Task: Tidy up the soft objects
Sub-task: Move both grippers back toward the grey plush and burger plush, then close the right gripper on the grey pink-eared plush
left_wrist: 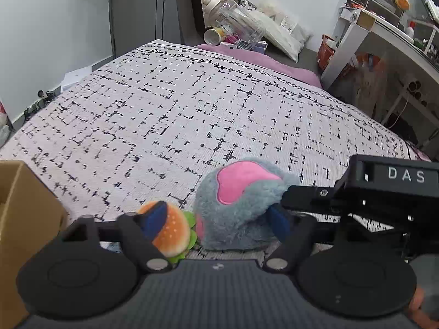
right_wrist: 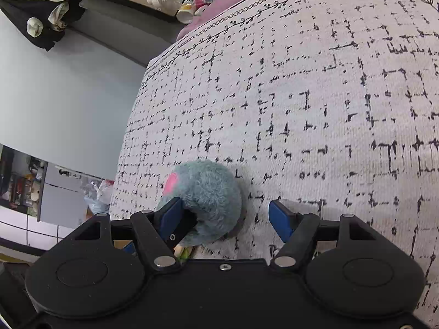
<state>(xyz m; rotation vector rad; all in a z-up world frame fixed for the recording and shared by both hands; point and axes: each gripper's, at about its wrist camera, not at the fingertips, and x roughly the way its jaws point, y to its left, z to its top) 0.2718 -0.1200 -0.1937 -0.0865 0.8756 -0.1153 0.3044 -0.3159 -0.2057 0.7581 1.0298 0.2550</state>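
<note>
A grey-blue furry plush with a pink patch (left_wrist: 236, 205) lies on the patterned bedspread (left_wrist: 192, 115). A small burger plush (left_wrist: 172, 230) lies against its left side. My left gripper (left_wrist: 216, 219) is open, with both toys between its blue fingertips (left_wrist: 153, 216). My right gripper (left_wrist: 307, 200) reaches in from the right beside the furry plush. In the right wrist view my right gripper (right_wrist: 227, 219) is open over the bedspread (right_wrist: 329, 109), its left fingertip (right_wrist: 171, 216) against the furry plush (right_wrist: 208, 194). A bit of the burger plush (right_wrist: 183, 253) shows below.
A cardboard box (left_wrist: 24, 219) stands at the left edge of the bed. Bottles, a cup and bags (left_wrist: 233, 27) are piled beyond the far end. A white shelf unit (left_wrist: 384, 41) stands to the right. Dark clothes (right_wrist: 41, 8) hang by the wall.
</note>
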